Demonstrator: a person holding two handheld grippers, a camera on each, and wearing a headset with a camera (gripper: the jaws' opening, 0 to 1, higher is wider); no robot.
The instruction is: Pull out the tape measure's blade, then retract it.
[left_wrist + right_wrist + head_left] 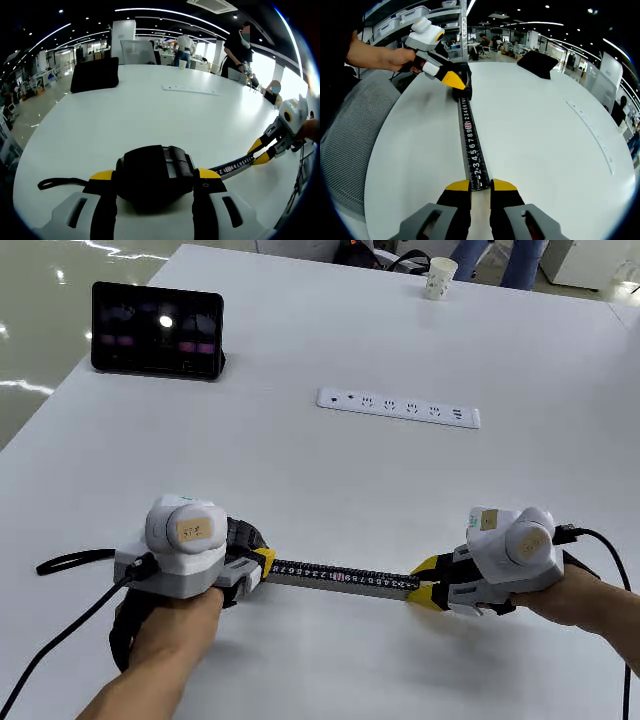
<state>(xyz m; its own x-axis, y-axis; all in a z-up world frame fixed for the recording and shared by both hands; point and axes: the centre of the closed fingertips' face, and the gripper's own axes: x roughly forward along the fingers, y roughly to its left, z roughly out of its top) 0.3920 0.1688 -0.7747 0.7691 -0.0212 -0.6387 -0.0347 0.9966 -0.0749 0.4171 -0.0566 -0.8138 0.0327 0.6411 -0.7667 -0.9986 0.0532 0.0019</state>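
Two grippers shared the tape in the head view: your left gripper clenched the black boxy tape measure case on the white table, and your right gripper pinched the far end of the black blade with white numerals, which lay drawn out flat between them. In the left gripper view, your yellow-tipped jaws squeezed the case from both sides (its black wrist strap trailed off left). In the right gripper view, your jaws were clamped on the blade's tip, and the blade ran straight to the case.
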